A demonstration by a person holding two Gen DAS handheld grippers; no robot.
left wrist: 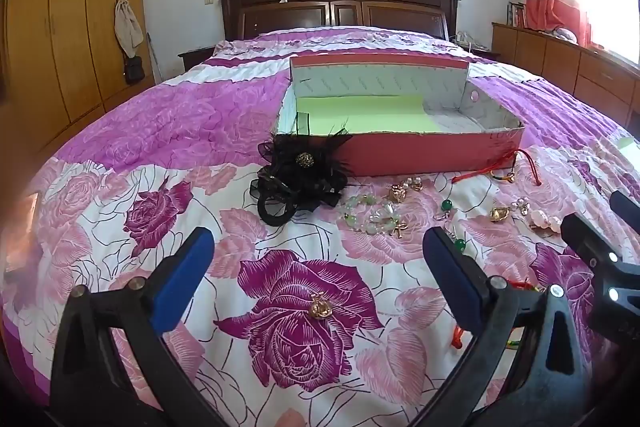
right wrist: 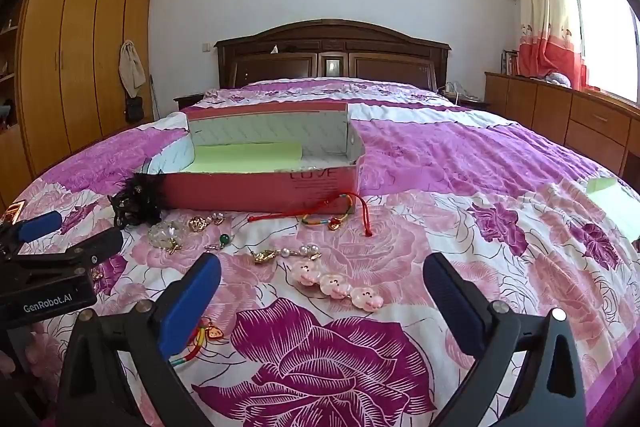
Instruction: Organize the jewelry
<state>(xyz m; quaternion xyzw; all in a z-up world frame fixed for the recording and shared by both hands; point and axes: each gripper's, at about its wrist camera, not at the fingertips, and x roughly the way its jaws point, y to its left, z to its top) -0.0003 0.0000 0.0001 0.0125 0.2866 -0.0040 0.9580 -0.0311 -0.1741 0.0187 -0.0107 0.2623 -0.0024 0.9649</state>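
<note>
Jewelry lies scattered on the bed (left wrist: 120, 131) in front of the open pink box (left wrist: 432, 155), and nothing is inside the box yet; I see only its green lining. I hold both tools spread wide and empty. My left tool (left wrist: 318, 269) hangs over a small gold rose brooch (left wrist: 321, 307), which sits alone on a printed purple flower. My right tool (right wrist: 322, 297) hangs just before the pink pig hair clip (right wrist: 338, 285).

Further away, near the box wall, I see the black feather hair flower (left wrist: 298, 179), the green bead bracelet (left wrist: 370, 213), pearl and gold earrings (right wrist: 286, 253) and a red cord bracelet (right wrist: 320, 213).

I think the main risk is the soft quilt. If I press the fingers (left wrist: 182, 279) down too hard, the fabric will fold into the grip together with the brooch. The brooch is small and smooth, so it may slip out when lifted. The red cord can also catch on neighbouring pieces and drag them.
</note>
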